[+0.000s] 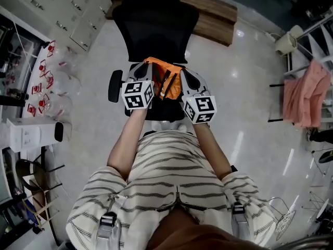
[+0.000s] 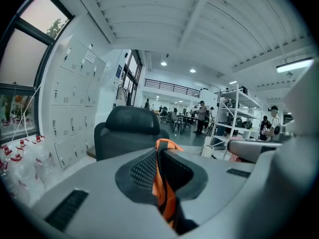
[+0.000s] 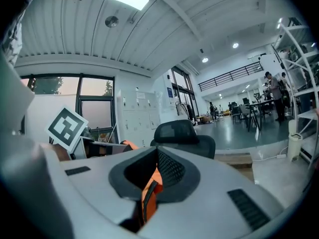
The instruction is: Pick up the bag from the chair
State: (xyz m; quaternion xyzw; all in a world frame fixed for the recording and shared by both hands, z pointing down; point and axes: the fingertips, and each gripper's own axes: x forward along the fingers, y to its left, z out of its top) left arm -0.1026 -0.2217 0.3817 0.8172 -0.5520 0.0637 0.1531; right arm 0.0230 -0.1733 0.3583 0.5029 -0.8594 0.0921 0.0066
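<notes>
An orange bag with black trim (image 1: 165, 78) hangs between my two grippers above the seat of a black office chair (image 1: 155, 21). My left gripper (image 1: 152, 78) is shut on the bag's left side, and orange fabric (image 2: 163, 183) is pinched between its dark pads (image 2: 144, 171). On the bag's right side my right gripper (image 1: 182, 82) is shut, an orange strip with a black strap (image 3: 148, 195) caught in its jaws. Both gripper views look level over the chair's headrest (image 2: 132, 119) (image 3: 175, 130).
White lockers (image 1: 67, 7) and a shelf of clear bottles with red tags (image 1: 46, 82) stand on the left. A wooden platform (image 1: 213, 20) lies behind the chair. A rack with a pink cloth (image 1: 307, 94) is at the right. People and metal shelving (image 2: 239, 116) are in the far hall.
</notes>
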